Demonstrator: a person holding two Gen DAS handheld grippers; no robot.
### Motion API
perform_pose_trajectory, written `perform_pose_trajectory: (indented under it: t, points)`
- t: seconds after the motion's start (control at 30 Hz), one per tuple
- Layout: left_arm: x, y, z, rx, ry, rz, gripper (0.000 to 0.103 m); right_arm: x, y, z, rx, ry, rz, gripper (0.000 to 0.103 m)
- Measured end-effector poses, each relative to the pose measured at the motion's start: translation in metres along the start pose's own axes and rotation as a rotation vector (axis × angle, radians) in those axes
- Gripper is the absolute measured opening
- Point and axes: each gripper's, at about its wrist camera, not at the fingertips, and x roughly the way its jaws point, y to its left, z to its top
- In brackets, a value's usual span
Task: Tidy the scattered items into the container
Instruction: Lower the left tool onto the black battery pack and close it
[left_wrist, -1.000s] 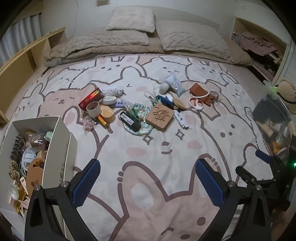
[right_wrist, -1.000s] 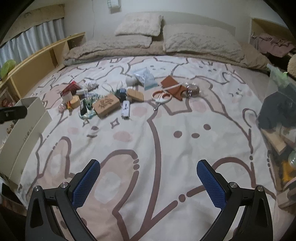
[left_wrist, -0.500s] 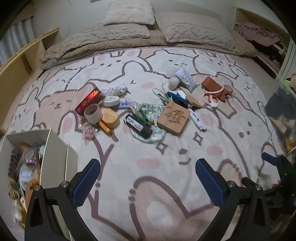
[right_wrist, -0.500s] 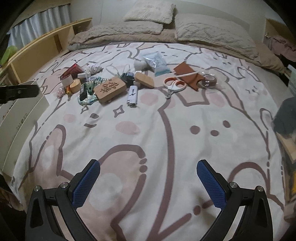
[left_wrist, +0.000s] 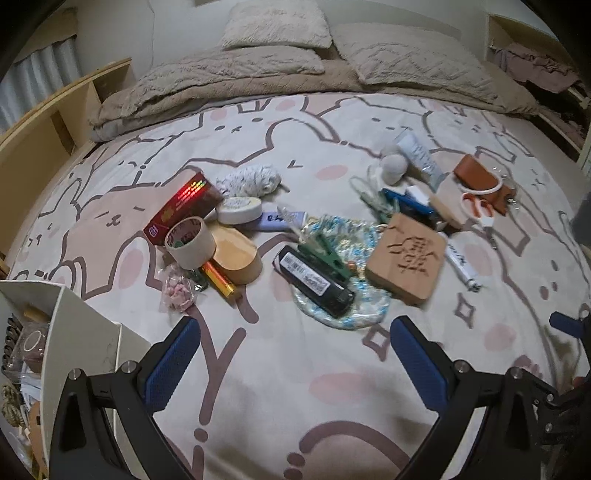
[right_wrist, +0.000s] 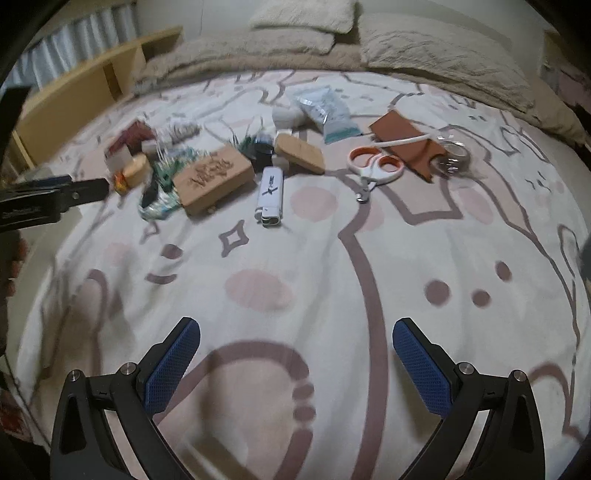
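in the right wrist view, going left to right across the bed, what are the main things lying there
carved wooden block → white lighter → orange-handled scissors → brown leather pouch

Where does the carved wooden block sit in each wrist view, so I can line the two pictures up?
Left wrist: carved wooden block right of centre, beyond the right jaw, beside the black device on the patterned cloth.
Right wrist: carved wooden block upper left of centre, left of the white lighter.
Shared landmark: the orange-handled scissors, right of the block in both.
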Motion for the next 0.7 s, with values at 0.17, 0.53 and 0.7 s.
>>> perform_pose_trajectory:
  t: [0.17, 0.53, 0.7]
  points:
    - [0.019, -0.001, -0.006, 0.023, 0.012, 0.03, 0.103, 0.023, 0.007, 0.01, -0.025, 0.053, 0.016, 0.103]
    - [0.047, -0.011, -0.005, 0.035, 0.013, 0.006, 0.103, 0.049, 0.017, 0.027, -0.166, 0.034, 0.025, 0.103]
    - [0.061, -0.016, -0.003, 0.07, 0.012, 0.054, 0.103, 0.069, 0.012, 0.056, -0.139, 0.043, 0.019, 0.103]
